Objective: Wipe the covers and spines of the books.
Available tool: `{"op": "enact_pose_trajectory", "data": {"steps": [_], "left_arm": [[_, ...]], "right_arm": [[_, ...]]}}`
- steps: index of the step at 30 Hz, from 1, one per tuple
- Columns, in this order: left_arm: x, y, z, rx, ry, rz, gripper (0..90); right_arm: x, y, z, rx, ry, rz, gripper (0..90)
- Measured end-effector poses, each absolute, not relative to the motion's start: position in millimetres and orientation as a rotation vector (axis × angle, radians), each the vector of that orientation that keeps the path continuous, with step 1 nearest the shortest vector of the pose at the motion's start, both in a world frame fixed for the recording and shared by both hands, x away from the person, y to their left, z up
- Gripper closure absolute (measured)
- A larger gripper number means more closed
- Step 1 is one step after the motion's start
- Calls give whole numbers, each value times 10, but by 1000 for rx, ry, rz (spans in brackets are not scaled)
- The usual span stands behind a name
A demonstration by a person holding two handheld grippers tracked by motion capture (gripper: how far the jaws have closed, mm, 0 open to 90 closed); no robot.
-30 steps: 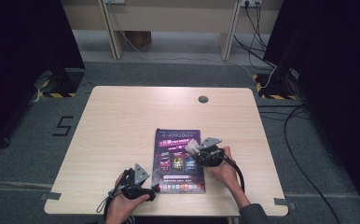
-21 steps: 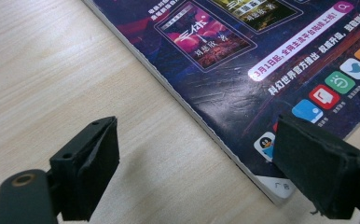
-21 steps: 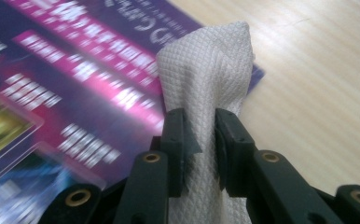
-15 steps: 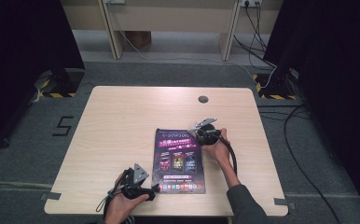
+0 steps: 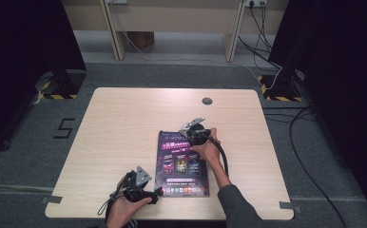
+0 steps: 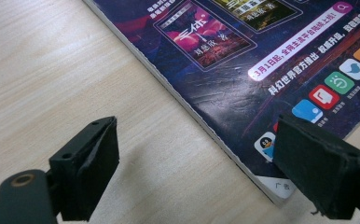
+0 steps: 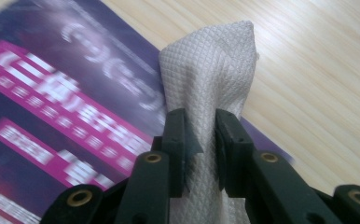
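Note:
A dark purple magazine (image 5: 181,164) lies flat near the front of the wooden table (image 5: 124,123). My right gripper (image 5: 192,133) is at the magazine's far right corner. In the right gripper view it (image 7: 200,140) is shut on a folded white textured cloth (image 7: 211,79), which stands up between the jaws above the cover (image 7: 52,116). My left gripper (image 5: 152,194) is at the magazine's near left corner. In the left gripper view it (image 6: 204,170) is open, one jaw over bare wood and the other over the cover's (image 6: 262,56) corner.
A round cable hole (image 5: 207,100) sits near the table's far edge. The table's front edge runs just below the left hand. Cables (image 5: 310,156) trail on the grey floor to the right, and desk legs (image 5: 115,33) stand beyond.
My right gripper has carried the cloth over the cover from the magazine's right middle to its far right corner. The left gripper has stayed put.

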State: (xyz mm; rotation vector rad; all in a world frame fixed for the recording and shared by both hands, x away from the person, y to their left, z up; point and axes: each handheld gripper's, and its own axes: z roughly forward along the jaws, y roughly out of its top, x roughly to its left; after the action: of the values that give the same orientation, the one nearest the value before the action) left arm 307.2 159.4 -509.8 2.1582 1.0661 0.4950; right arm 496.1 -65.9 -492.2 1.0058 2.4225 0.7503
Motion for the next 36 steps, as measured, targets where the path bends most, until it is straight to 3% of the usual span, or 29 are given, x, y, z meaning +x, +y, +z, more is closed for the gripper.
{"op": "enact_pose_trajectory", "data": {"steps": [14, 36], "left_arm": [[3075, 1599, -5101, 2154, 1068, 489, 123], [3063, 1595, -5104, 2148, 1071, 502, 122]], "right_arm": [[4830, -1, -4950, 842, 2508, 828, 758], [4265, -131, -4985, 662, 2635, 977, 748]]}}
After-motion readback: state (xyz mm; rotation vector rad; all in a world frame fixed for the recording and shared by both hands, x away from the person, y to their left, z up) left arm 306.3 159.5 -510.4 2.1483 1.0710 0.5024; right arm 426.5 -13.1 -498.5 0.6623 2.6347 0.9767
